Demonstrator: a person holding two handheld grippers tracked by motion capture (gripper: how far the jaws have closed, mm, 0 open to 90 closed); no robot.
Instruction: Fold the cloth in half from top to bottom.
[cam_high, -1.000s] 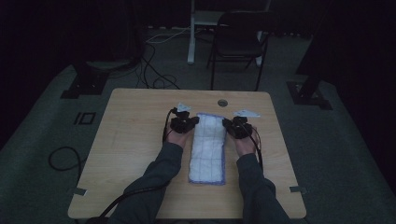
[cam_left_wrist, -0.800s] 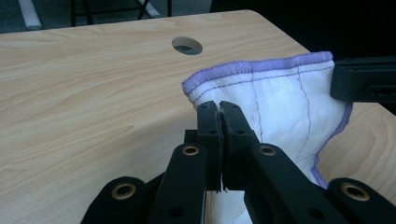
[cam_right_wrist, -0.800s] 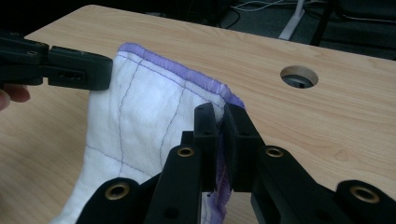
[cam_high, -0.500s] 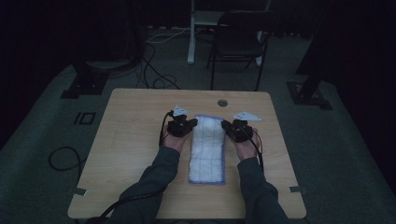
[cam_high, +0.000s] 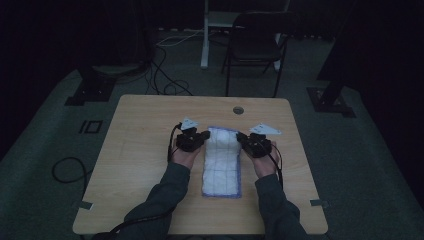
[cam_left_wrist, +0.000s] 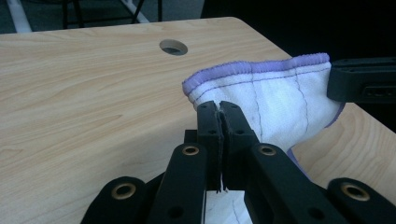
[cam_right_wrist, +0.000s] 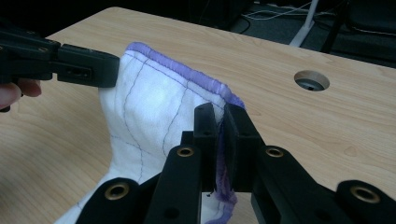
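Observation:
A white quilted cloth (cam_high: 221, 160) with a purple hem lies lengthwise on the wooden table (cam_high: 140, 135). My left gripper (cam_high: 202, 136) is shut on its far left corner, and in the left gripper view the jaws pinch the cloth (cam_left_wrist: 275, 100) at the left gripper (cam_left_wrist: 219, 108). My right gripper (cam_high: 241, 138) is shut on the far right corner; the purple hem (cam_right_wrist: 187, 70) runs into the right gripper (cam_right_wrist: 216, 111). The far end of the cloth is lifted off the table between the two grippers. The near end rests flat.
A round cable hole (cam_high: 238, 110) sits in the table near its far edge. A dark chair (cam_high: 255, 45) and a white post (cam_high: 205, 35) stand beyond the table. Cables (cam_high: 167, 85) lie on the floor at the far left.
Both hands have drawn back toward the near edge and risen a little, carrying the far end of the cloth with them. The jaws stay shut.

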